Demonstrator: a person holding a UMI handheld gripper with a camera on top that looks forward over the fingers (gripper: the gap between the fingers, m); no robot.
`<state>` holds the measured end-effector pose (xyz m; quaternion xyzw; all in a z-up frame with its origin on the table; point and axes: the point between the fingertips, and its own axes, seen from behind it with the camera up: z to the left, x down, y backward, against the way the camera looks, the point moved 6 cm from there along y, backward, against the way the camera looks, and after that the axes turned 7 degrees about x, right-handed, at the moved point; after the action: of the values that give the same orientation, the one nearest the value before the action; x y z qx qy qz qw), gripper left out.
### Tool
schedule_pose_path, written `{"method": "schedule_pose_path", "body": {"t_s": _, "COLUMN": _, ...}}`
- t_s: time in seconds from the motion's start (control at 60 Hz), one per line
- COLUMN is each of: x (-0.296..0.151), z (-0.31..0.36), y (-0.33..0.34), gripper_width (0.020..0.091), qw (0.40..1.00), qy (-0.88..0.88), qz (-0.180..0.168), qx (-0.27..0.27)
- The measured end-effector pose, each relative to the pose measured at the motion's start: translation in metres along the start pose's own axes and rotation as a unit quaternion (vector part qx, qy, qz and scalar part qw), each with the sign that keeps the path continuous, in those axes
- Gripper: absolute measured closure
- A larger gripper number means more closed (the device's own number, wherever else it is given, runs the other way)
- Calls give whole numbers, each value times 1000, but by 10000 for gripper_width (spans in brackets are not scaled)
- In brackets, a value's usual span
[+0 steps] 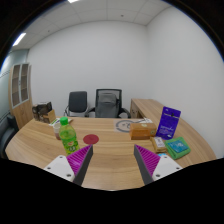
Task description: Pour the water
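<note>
A green bottle (67, 134) with a light cap stands upright on the wooden table (110, 150), left of centre and just beyond my left finger (78, 162). A small dark red round coaster (91, 138) lies on the table ahead of the fingers, right of the bottle. My gripper (111, 163) hovers above the near part of the table, open, with only bare tabletop between its purple pads. The right finger (144, 162) is well apart from everything.
To the right lie an orange box (143, 130), a purple upright box (169, 122), a teal packet (178, 149) and a round plate-like item (125, 126). Two office chairs (107, 102) stand behind the table. A cabinet (21, 95) stands at the left wall.
</note>
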<state>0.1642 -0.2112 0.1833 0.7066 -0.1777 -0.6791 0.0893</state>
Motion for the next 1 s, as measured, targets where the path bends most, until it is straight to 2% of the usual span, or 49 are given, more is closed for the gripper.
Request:
{"method": "schedule_pose_path", "body": {"t_s": 0.3, "x": 44, "z": 120, "y": -27, "gripper_width": 239, "qw": 995, "qy": 9, "qz": -15, "qx": -96}}
{"method": "schedule_pose_path", "body": {"t_s": 0.383, "x": 44, "z": 146, "y": -49, "gripper_width": 245, "qw": 995, "qy": 0, "qz": -30, "qx": -94}}
{"method": "schedule_pose_path", "body": {"t_s": 0.6, "x": 35, "z": 176, "y": -109, "gripper_width": 255, "qw": 997, "qy": 7, "qz": -68, "qx": -44}}
{"method": "schedule_pose_path", "body": {"t_s": 0.7, "x": 32, "z": 177, "y": -126, "gripper_width": 368, "qw": 996, "qy": 1, "qz": -80, "qx": -24}}
{"method": "schedule_pose_path", "body": {"t_s": 0.783, "x": 30, "z": 182, "y": -130, "gripper_width": 523, "qw": 996, "qy": -6, "qz": -88, "qx": -23}}
{"method": "schedule_pose_path", "body": {"t_s": 0.883, "x": 30, "z": 182, "y": -130, "gripper_width": 552, "qw": 996, "qy": -10, "qz": -93, "qx": -5}}
{"method": "schedule_pose_path", "body": {"t_s": 1.0, "x": 30, "z": 181, "y": -133, "gripper_width": 684, "qw": 996, "qy": -3, "qz": -89, "qx": 8}}
